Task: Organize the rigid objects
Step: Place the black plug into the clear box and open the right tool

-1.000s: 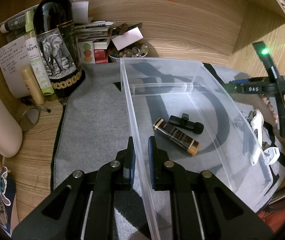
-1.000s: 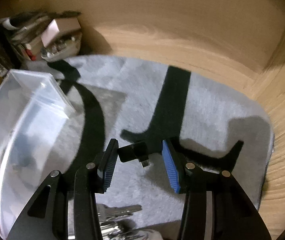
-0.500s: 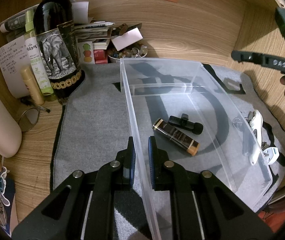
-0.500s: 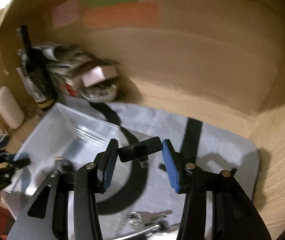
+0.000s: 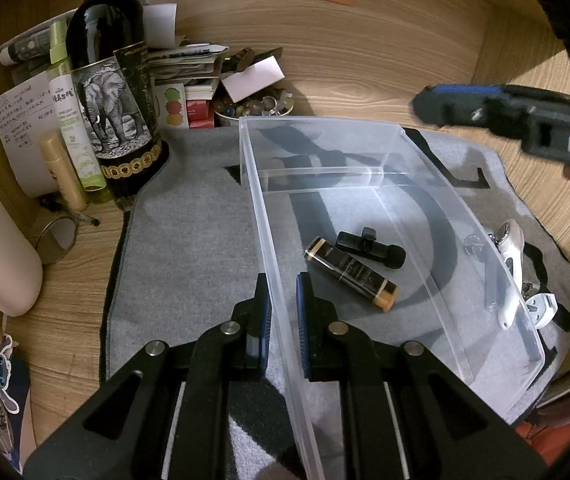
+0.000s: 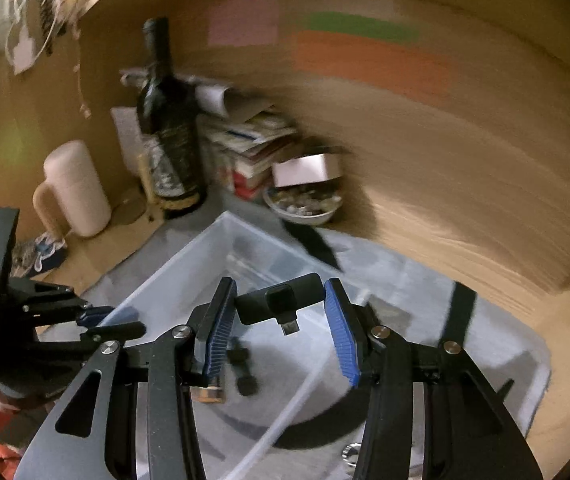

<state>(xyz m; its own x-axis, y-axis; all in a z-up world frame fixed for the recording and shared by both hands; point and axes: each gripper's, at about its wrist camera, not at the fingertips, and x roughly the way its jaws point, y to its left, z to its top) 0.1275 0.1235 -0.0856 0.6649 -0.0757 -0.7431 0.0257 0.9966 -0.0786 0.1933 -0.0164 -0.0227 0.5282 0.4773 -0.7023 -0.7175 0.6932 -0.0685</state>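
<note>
Done: tube [image 5: 351, 272] and mic [image 5: 371, 243] are laid in bin [image 5: 437, 184], frame centre.
Left gripper [image 5: 283, 320]: clamped on bin wall.
Right gripper [image 6: 281, 320]: partly open, dongle [image 6: 281, 304] is gripped above bin.
Left: keys [image 5: 513, 264] lie outside, right edge.

Clear bin with two items inside, a third held above it, more waiting beside it

The bin [image 5: 369, 148] is a clear plastic box, upright on a grey mat, its left wall pinched between the left gripper's [image 5: 283, 316] pads. On its floor lie a black clip mic [image 5: 369, 246] and, just beside it, a black tube with gold ends [image 5: 349, 272], both flat and slanted the same way. A small black adapter [image 6: 279, 304] with a metal plug pointing down is clamped crosswise in the right gripper [image 6: 281, 320], above the bin. Outside the bin's right wall, on the mat, lie a white tool [image 5: 511, 264] and keys [image 5: 541, 306].
</note>
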